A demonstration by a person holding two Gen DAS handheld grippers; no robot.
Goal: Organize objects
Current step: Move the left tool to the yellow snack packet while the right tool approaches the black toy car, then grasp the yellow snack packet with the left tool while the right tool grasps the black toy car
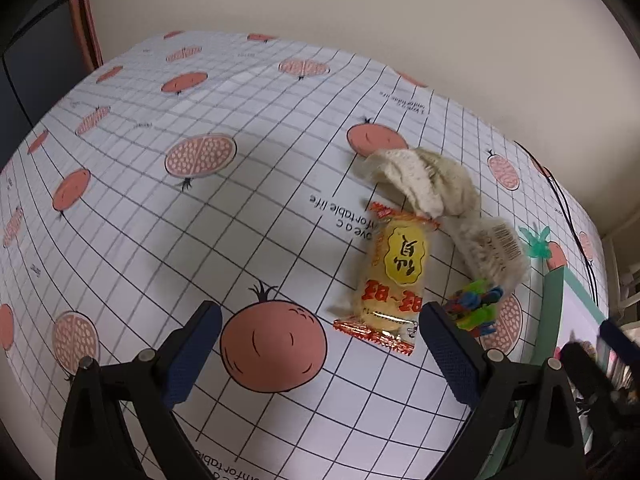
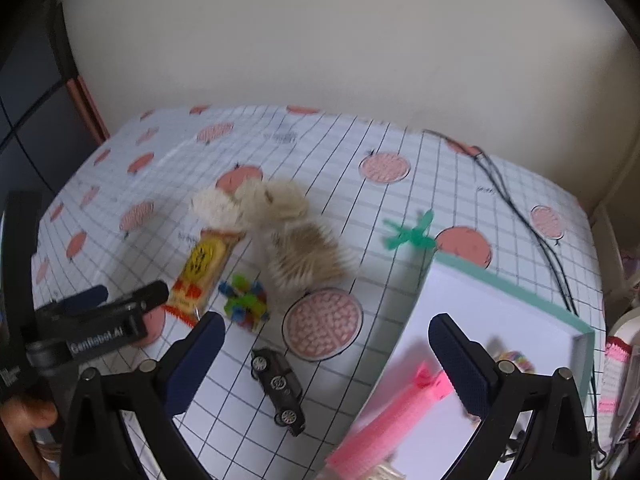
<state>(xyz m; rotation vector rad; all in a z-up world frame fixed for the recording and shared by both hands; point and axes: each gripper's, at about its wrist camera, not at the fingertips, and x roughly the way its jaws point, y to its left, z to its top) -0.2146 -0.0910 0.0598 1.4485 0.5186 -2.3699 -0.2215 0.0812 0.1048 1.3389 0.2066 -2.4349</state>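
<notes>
While the snack packet (image 1: 394, 276) is lying flat on the tabletop (image 1: 200, 220) just ahead of my left gripper (image 1: 320, 344), I am holding that gripper with its jaws spread wide and nothing between them, its right finger sitting close to the packet's near end. Touching the packet's far end, a cream knitted sock (image 1: 436, 200) is sprawling in a loose heap, and a small cluster of bright plastic clips (image 1: 476, 308) is resting just right of the packet, beside the sock's cuff. Farther right, a green plastic bit (image 2: 410, 234) is lying near the corner of a white box with a mint rim (image 2: 516, 292). Over that box I am hovering my right gripper (image 2: 326, 360), also gaping wide and carrying nothing; a pink comb-like item (image 2: 396, 420) and a multicoloured band (image 2: 516, 360) are sitting inside the box. A dark toy car (image 2: 278, 388) is resting on the tabletop between the right gripper's fingers, left of the box.
</notes>
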